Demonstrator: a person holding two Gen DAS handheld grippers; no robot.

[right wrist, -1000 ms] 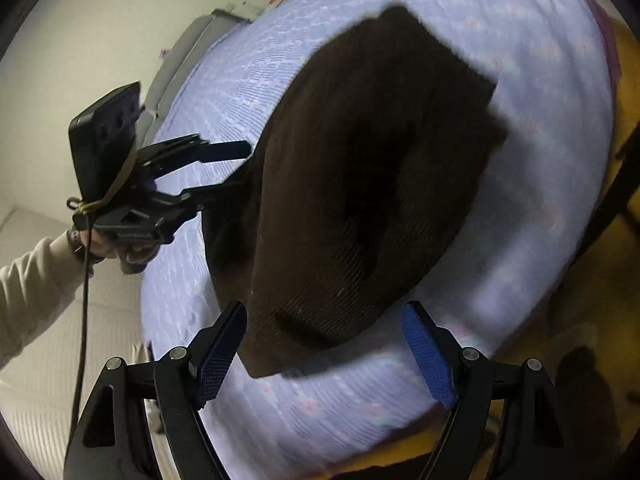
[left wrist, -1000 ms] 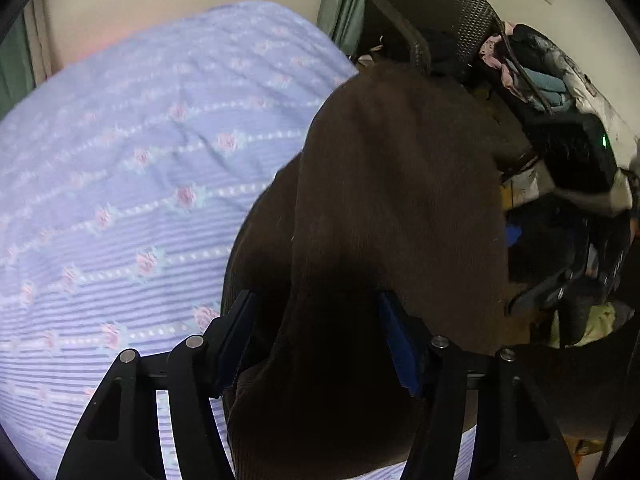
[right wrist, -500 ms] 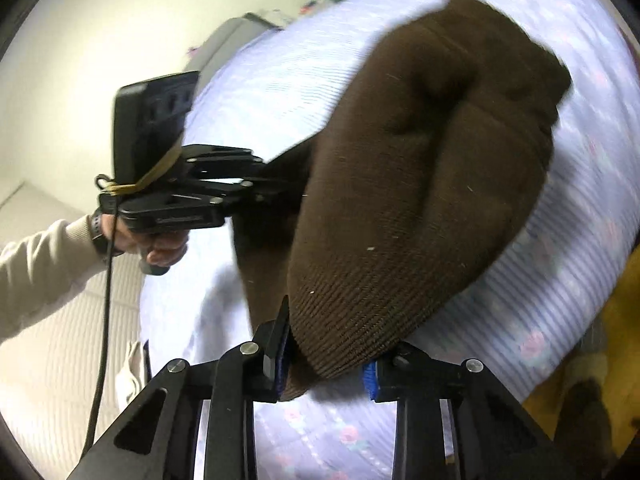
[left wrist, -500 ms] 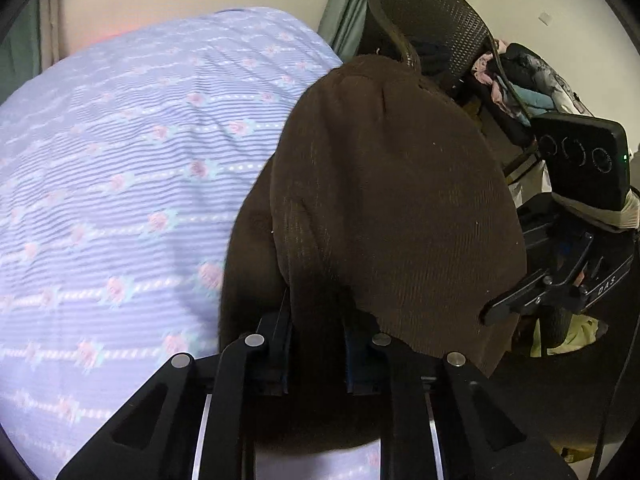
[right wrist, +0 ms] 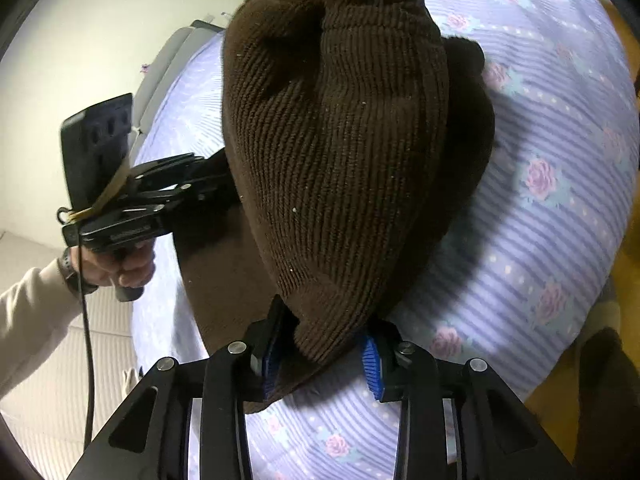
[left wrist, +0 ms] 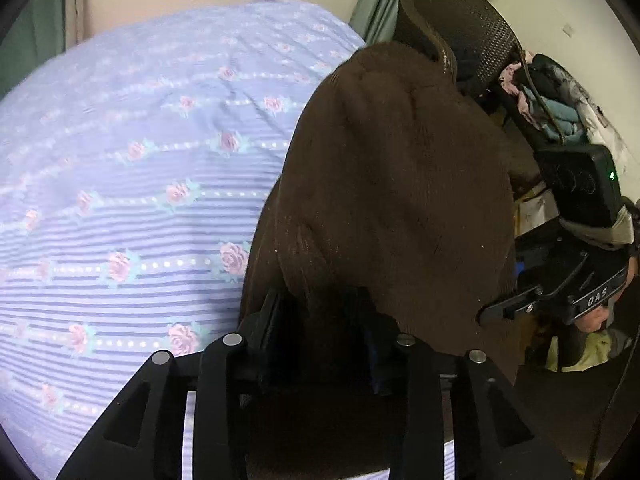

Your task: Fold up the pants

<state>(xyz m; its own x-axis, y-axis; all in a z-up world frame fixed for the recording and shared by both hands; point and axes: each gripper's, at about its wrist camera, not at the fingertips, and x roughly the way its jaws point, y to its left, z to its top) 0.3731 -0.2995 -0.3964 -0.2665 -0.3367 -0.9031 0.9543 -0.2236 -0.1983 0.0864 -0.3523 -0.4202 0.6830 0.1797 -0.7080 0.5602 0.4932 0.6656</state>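
The brown corduroy pants (left wrist: 392,200) are lifted off the bed, held by both grippers. My left gripper (left wrist: 320,320) is shut on one edge of the pants; the cloth hides its pads. My right gripper (right wrist: 320,344) is shut on another corner of the pants (right wrist: 340,140), which hang bunched above the bed. The right gripper also shows at the right of the left wrist view (left wrist: 560,292), and the left gripper at the left of the right wrist view (right wrist: 160,196).
The bed has a lilac striped sheet with pink roses (left wrist: 140,180), also seen in the right wrist view (right wrist: 540,220). A black mesh chair (left wrist: 460,28) and piled clothes (left wrist: 560,100) stand beside the bed. A white wall (right wrist: 60,60) lies behind the left hand.
Both grippers went from open around the pants' edge to shut on it. The pants have been raised from the bed and now hang bunched between the grippers.
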